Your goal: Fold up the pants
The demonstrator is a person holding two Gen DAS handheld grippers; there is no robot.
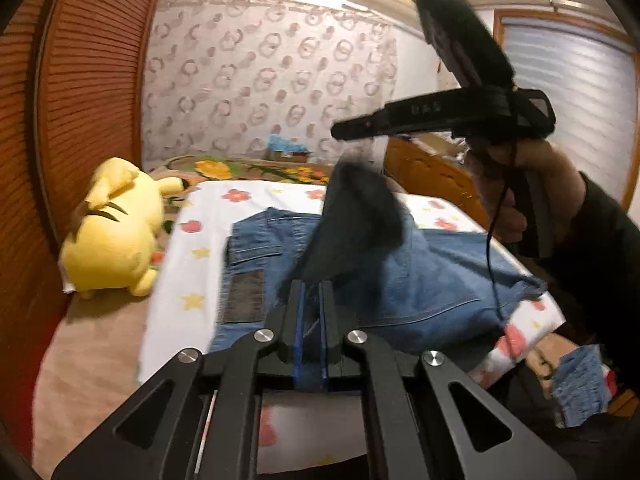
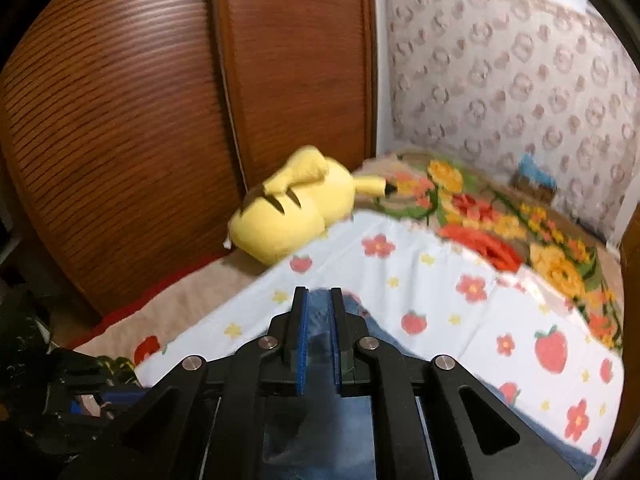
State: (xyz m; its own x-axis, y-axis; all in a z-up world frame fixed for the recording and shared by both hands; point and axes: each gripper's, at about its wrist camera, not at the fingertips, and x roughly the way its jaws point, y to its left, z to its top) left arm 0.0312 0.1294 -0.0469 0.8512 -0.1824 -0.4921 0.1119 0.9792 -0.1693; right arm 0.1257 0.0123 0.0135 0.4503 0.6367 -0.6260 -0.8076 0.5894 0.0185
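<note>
The pants (image 1: 420, 280), blue denim, lie on a white floral sheet (image 1: 192, 272) spread over the bed, occupying the centre to 3 o'clock region of the left wrist view. The left gripper (image 1: 312, 292) sits at 6 o'clock in that view with its two blue-padded fingers drawn close together; denim fills the narrow gap between the pads, so the gripper is clamped on a fold of the pants. From that clamp a dark, motion-blurred flap of fabric rises toward 12 o'clock and reaches the tip of the right gripper (image 1: 340, 128), which a gloved hand (image 1: 508, 184) holds at 2 o'clock, above the garment. In the right wrist view the same right gripper (image 2: 318, 300) occupies 6 o'clock, fingers nearly together, with denim (image 2: 320, 352) pinched between the blue pads and hanging below them; the sheet (image 2: 440, 300) extends from there toward 3 o'clock. A yellow plush toy (image 1: 112, 236) lies at 9 o'clock of the pants, off the sheet and beside a brown louvred door (image 1: 80, 100). A flowered blanket (image 2: 500, 216) covers the bed beyond the sheet.
</note>
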